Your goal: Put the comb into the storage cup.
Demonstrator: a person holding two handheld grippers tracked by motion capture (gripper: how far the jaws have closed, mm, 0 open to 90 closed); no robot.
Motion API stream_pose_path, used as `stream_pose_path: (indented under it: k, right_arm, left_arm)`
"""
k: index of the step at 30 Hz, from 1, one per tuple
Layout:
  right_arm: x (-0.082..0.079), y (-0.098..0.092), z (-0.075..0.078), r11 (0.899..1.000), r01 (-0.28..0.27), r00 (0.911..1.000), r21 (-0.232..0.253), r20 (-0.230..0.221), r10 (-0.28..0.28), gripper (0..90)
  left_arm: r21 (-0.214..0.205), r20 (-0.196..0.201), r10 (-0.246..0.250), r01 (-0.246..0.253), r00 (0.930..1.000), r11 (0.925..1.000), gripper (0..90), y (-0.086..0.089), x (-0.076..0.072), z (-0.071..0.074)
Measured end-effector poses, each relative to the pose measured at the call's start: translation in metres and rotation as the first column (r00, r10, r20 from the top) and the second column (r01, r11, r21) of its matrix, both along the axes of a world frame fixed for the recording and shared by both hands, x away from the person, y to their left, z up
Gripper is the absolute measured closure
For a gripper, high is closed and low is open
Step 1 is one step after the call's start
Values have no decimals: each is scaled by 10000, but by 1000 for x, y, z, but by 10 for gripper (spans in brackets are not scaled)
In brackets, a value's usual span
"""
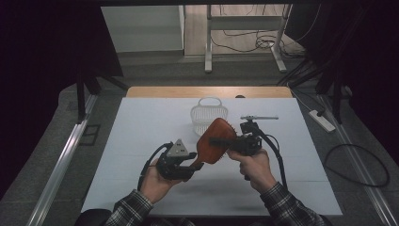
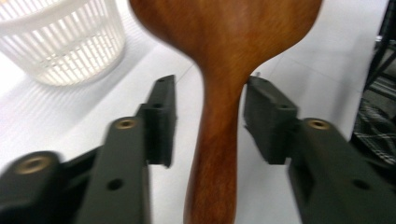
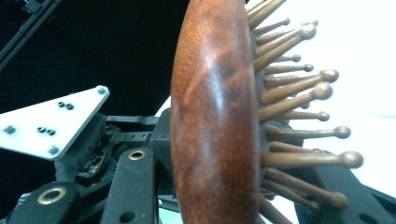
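High view: my two claws hold a wooden hairbrush (image 1: 214,141) above the white surface (image 1: 141,141).
My right claw (image 1: 234,143) is clenched on the brush's oval head; my left claw (image 2: 210,116) stands released around the handle, pads apart from it. Keep the right grip firm before drawing the left away. Reddish-brown wood, knob-tipped pins (image 3: 299,84); a white basket (image 1: 209,113) sits just behind.

High view dim, dark at both sides; soft shadow on bench (image 1: 141,141) at frame bottom; gripper views blurred, overexposed upper right
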State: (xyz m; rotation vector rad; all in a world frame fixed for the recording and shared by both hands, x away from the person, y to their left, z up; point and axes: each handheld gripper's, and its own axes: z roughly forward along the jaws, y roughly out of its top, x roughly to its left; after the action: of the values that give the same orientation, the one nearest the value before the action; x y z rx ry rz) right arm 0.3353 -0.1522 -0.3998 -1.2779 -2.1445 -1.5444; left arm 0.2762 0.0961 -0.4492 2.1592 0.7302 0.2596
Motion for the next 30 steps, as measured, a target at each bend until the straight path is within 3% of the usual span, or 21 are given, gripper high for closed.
stream_pose_path:
  k: [5,6,8,11,18,23,30]
  right_arm:
    - [0,-1,3,10000,67,9995,-22,297,-66,561]
    - [-1,-2,6,9998,78,9985,-202,536,-67,560]
    - [-1,-2,6,9998,64,9983,-213,587,-51,560]
    - [-3,-1,10,9991,-2,9946,-418,1038,45,559]
    - [1,-2,14,9991,10,9933,-433,1157,40,557]
    - [4,-2,16,9991,77,9930,-428,1178,-26,557]
    - [6,-2,18,9986,96,9920,-518,1260,-30,556]
  left_arm:
    - [-6,-52,70,-70,10000,10000,375,4,1,0]
    - [-111,-299,-67,64,9995,9999,359,8,3,0]
    - [-139,-239,-52,48,9997,9999,355,10,3,0]
    - [-179,-417,-31,24,9991,9998,261,15,5,-1]
    - [-550,-795,-12,-32,9968,9985,157,29,5,-2]
    - [-1124,-1276,69,-214,9918,9934,126,41,5,-2]
    - [-717,-1139,274,-357,9931,9968,59,49,-4,-3]
